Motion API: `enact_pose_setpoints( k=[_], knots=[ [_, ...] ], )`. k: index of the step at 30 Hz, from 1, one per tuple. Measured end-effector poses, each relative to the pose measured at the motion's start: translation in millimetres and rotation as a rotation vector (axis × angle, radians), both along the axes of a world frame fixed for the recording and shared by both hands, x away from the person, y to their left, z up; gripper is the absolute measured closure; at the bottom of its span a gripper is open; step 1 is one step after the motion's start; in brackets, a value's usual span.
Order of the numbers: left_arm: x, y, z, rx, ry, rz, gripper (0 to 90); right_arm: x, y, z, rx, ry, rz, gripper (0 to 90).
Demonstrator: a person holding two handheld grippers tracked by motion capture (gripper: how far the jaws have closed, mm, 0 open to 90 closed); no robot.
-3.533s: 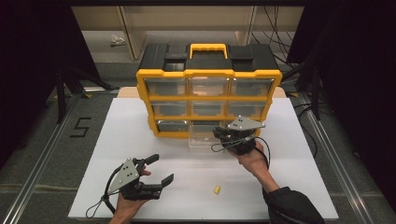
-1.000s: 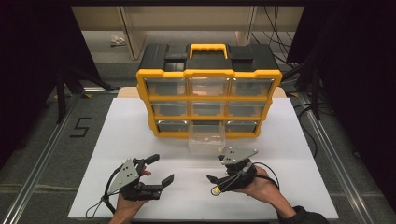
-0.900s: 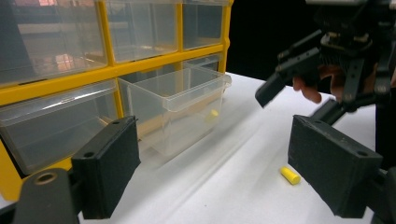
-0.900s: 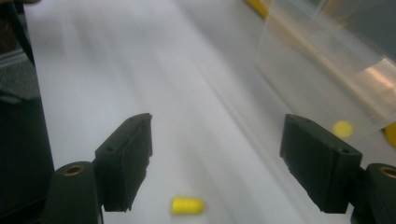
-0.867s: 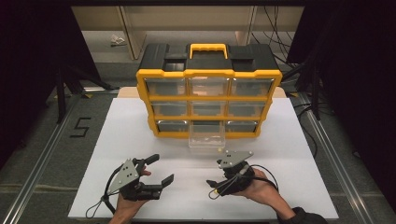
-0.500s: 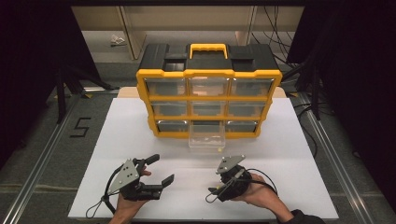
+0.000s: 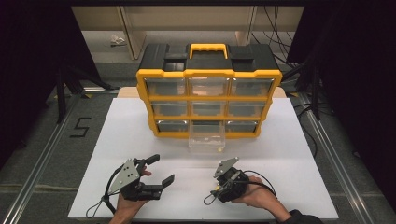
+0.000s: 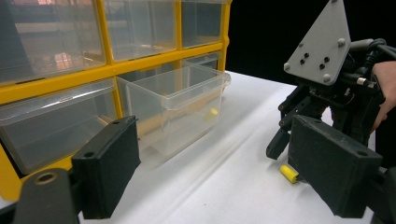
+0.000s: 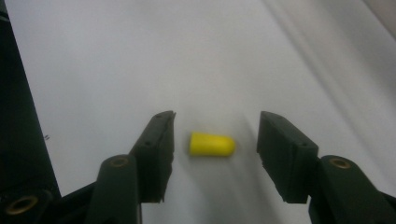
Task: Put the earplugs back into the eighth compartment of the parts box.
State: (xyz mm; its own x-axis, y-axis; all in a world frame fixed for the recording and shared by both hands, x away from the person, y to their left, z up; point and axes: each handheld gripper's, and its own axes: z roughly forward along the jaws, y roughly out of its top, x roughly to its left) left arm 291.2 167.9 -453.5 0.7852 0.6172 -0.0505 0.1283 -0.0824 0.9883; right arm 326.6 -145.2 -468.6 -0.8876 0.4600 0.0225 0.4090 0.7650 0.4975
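Observation:
A small yellow foam plug (image 9: pixel 211 143) lies on the white table, lengthwise between the jaws of my right gripper (image 9: pixel 215 128). Those jaws have just been closing around it, and a gap still shows on each side, so the pads are not touching it. In the high view my right gripper (image 7: pixel 211 195) points down at the table's front edge. My left gripper (image 7: pixel 161 170) rests wide open at the front left with nothing between its jaws. Its own view shows the plug (image 8: pixel 289 173) under the right gripper (image 8: pixel 285 140).
A yellow and black drawer organizer (image 7: pixel 208 88) stands at the back of the white table (image 7: pixel 116 140). Its bottom middle clear drawer (image 7: pixel 207 139) is pulled out, with another yellow plug (image 7: pixel 219 150) inside. Dark floor surrounds the table.
My right gripper came from the open drawer to the front of the table and sank onto the plug. Its jaws have narrowed around it. The left gripper has not moved.

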Motion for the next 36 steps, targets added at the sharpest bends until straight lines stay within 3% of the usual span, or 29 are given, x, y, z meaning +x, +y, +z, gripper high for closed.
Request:
enact_pose_setpoints(
  k=[4, 9, 14, 31, 36],
  knots=[
    [-0.1, -0.1, 0.0, 0.000, 0.000, 0.000, 16.3, -0.6, 1.6, -4.1, -0.015, 0.004, 0.014, 52.3],
    [-0.1, -0.1, 0.0, -0.001, 0.000, 0.001, 16.4, -0.9, 0.3, -3.4, -0.019, -0.016, 0.019, 65.9],
    [-0.1, 0.1, 0.1, 0.000, -0.002, 0.001, 16.4, -1.2, 0.4, -2.6, -0.013, -0.018, 0.027, 68.5],
    [0.0, -0.2, -0.2, 0.000, 0.001, 0.002, 16.5, 8.2, -4.0, 33.1, 0.148, -0.140, -0.026, 68.8],
    [0.1, -0.2, -0.2, 0.000, -0.001, 0.002, 16.5, 9.4, -3.7, 39.6, 0.168, -0.163, -0.034, 68.8]
  ],
)
